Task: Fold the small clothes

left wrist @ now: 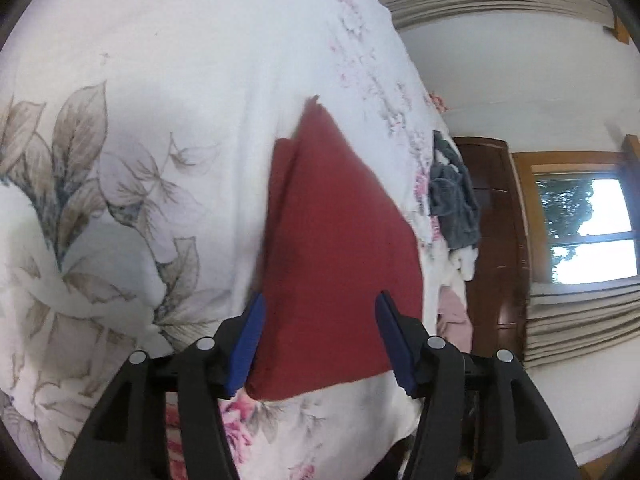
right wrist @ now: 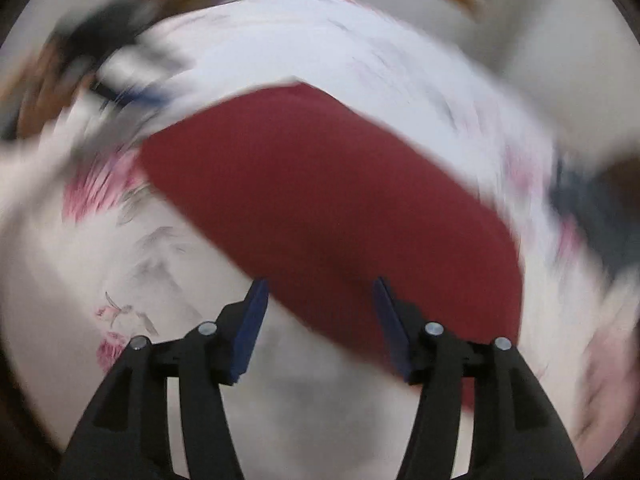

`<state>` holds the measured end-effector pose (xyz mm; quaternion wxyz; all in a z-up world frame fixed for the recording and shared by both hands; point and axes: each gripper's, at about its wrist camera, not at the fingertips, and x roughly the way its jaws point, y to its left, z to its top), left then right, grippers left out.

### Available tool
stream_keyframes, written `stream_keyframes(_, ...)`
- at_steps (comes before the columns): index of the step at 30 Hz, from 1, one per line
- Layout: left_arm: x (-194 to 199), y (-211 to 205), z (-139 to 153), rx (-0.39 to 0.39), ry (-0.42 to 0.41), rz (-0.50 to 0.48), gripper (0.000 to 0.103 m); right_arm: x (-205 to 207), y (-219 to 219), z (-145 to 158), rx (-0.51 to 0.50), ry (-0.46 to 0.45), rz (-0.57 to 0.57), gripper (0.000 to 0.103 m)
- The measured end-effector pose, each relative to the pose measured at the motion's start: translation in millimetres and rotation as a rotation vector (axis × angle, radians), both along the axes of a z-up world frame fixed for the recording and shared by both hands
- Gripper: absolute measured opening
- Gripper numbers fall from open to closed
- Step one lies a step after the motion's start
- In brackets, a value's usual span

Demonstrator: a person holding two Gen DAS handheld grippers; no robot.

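Observation:
A dark red garment (left wrist: 332, 240) lies folded flat on a white floral bedspread (left wrist: 140, 160). In the left wrist view my left gripper (left wrist: 320, 300) hovers open over the garment's near end, its blue pads on either side of the cloth without closing on it. The right wrist view is motion-blurred. There the same red garment (right wrist: 320, 192) stretches across the middle, and my right gripper (right wrist: 320, 284) stands open above its near edge with nothing between the fingers.
A pile of grey clothing (left wrist: 452, 196) and a pink piece (left wrist: 452, 312) lie near the bed's right edge. Beyond them stand a dark wooden cabinet (left wrist: 496, 220), a window (left wrist: 588, 224) and white walls. Dark blurred shapes (right wrist: 92, 40) sit at the upper left of the right wrist view.

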<state>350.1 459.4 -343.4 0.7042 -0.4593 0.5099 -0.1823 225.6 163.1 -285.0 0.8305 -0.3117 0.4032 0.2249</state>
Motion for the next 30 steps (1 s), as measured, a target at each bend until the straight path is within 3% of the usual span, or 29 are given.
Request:
stream_keyframes(4, -13, 19, 6, 0.013, -0.037, -0.005, 0.065, -42, 89, -30, -0.202, -0.220, 0.215, 0.066)
stream_keyframes(8, -27, 32, 3, -0.068, -0.081, 0.030, 0.068, -55, 132, -62, -0.363, -0.370, 0.312, 0.066)
stream_keyframes(15, -37, 40, -8, -0.140, -0.121, 0.047, 0.068, -42, 147, -109, -0.530, -0.403, 0.349, 0.065)
stream_keyframes(26, -35, 51, -24, -0.199, -0.130, 0.078, 0.069, -13, 173, -122, -0.596, -0.495, 0.304, 0.063)
stream_keyframes(28, -31, 53, -27, -0.211, -0.119, 0.083, 0.069, -3, 175, -121, -0.588, -0.475, 0.300, 0.050)
stream_keyframes(29, -29, 53, -27, -0.210, -0.115, 0.084, 0.069, 1, 173, -117, -0.560, -0.428, 0.293, 0.022)
stream_keyframes(30, -27, 53, -27, -0.209, -0.114, 0.083, 0.069, 4, 172, -114, -0.533, -0.399, 0.280, 0.016)
